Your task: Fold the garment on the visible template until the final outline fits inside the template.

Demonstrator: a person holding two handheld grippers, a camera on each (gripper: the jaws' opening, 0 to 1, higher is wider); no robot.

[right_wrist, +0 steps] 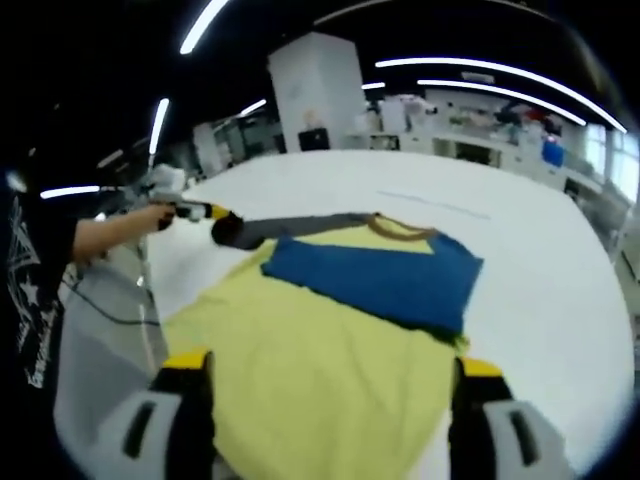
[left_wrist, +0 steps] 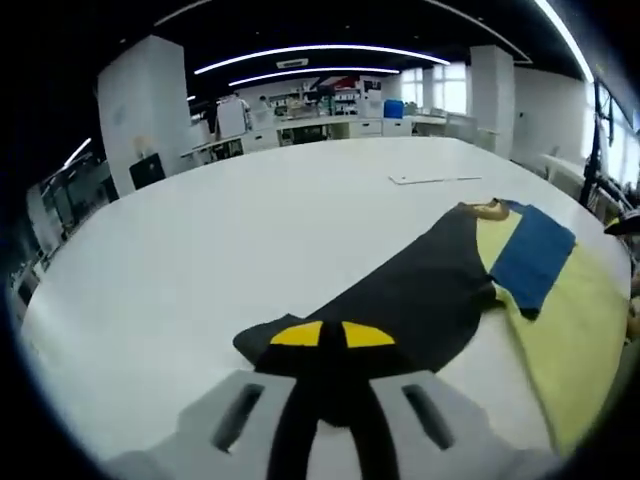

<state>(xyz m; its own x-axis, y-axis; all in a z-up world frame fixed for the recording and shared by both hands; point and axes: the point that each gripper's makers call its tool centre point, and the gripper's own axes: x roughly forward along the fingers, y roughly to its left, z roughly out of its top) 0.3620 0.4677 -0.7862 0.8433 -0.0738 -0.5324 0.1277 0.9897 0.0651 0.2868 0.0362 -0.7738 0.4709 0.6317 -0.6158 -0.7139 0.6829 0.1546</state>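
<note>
The garment lies spread on the white table (left_wrist: 200, 250): a yellow body (right_wrist: 320, 370), a blue panel (right_wrist: 385, 275) and a black sleeve (left_wrist: 420, 290). My left gripper (left_wrist: 332, 335) is shut on the black sleeve's end, and the cloth bunches between its yellow tips. In the right gripper view the left gripper (right_wrist: 200, 212) holds that sleeve (right_wrist: 300, 228) stretched out to the left. My right gripper (right_wrist: 333, 365) hangs open, jaws wide apart, over the near part of the yellow body. A faint thin outline (left_wrist: 435, 180) is marked on the table beyond the garment.
A person's arm (right_wrist: 110, 235) and dark printed shirt (right_wrist: 30, 290) stand at the table's left edge, with a cable (right_wrist: 110, 315) hanging there. Benches, shelves and a white pillar (left_wrist: 145, 110) fill the room behind. The table's edge runs close on the right (right_wrist: 610, 290).
</note>
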